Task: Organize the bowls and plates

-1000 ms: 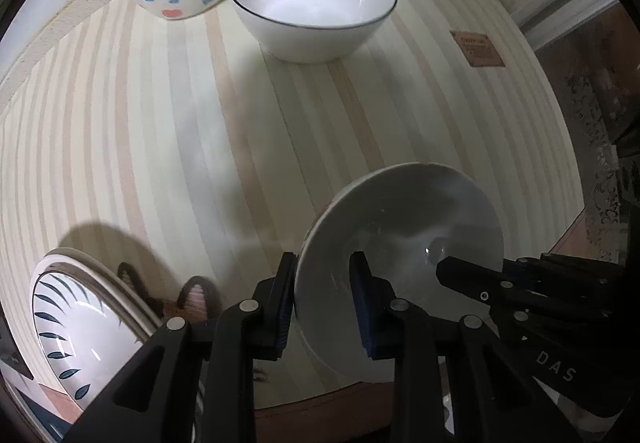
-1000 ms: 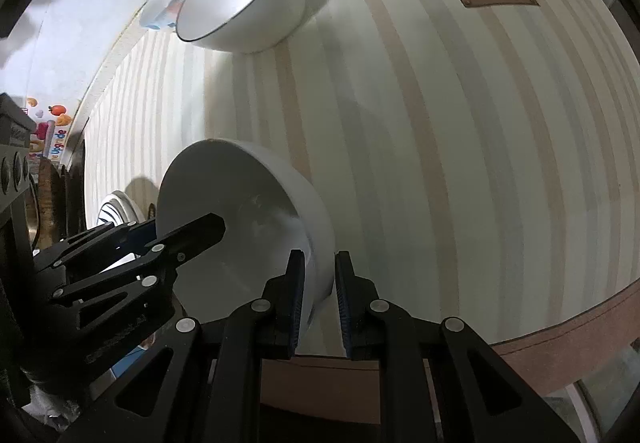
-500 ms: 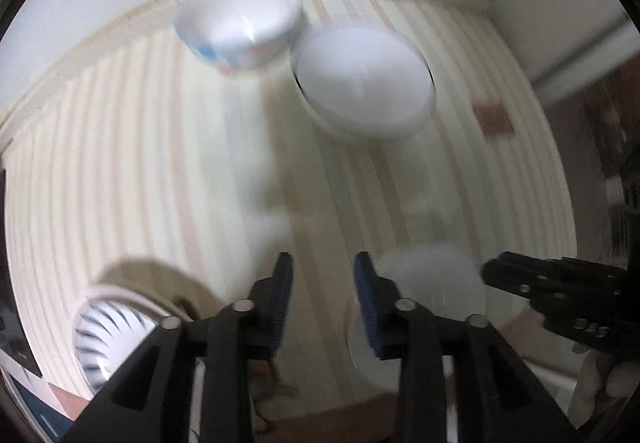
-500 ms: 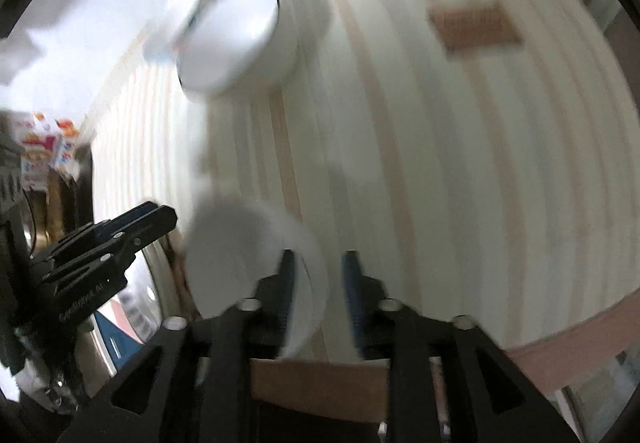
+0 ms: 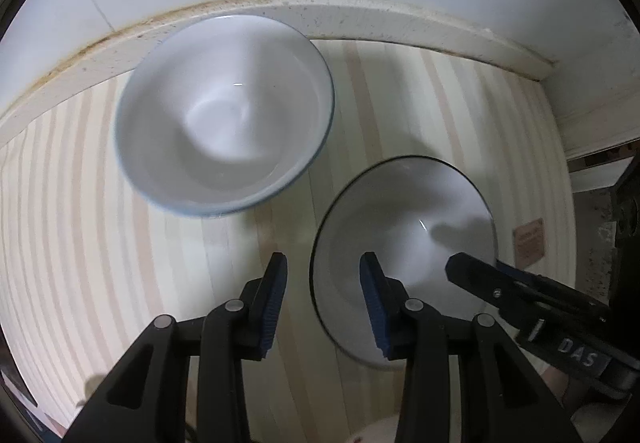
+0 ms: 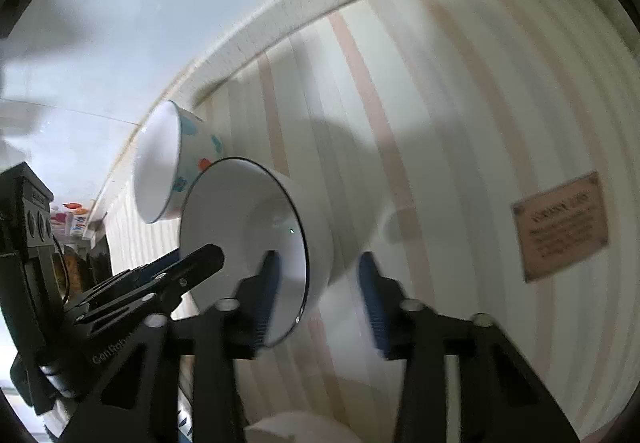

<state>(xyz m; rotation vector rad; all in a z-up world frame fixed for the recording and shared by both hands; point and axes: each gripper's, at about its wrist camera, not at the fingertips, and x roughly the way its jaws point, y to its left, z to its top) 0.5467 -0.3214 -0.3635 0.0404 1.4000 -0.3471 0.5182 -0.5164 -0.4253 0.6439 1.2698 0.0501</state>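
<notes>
A white bowl with a thin black rim (image 5: 404, 227) stands on the striped table, also in the right wrist view (image 6: 256, 227). My left gripper (image 5: 322, 299) is open, its jaws astride that bowl's near-left rim. My right gripper (image 6: 318, 295) is open, its jaws astride the bowl's right wall, one inside, one outside. A white bowl with coloured spots (image 5: 224, 111) stands just behind it by the wall, also in the right wrist view (image 6: 172, 163). Neither gripper holds anything.
The wall and a cream ledge (image 5: 360, 19) run right behind the bowls. A brown label (image 6: 560, 227) lies on the striped cloth to the right. The top of another white dish (image 6: 296, 429) shows at the bottom edge.
Both grippers let go of the plain white bowl near the front edge, opened, and moved forward to the black-rimmed bowl at the back. The patterned plate has left the view.
</notes>
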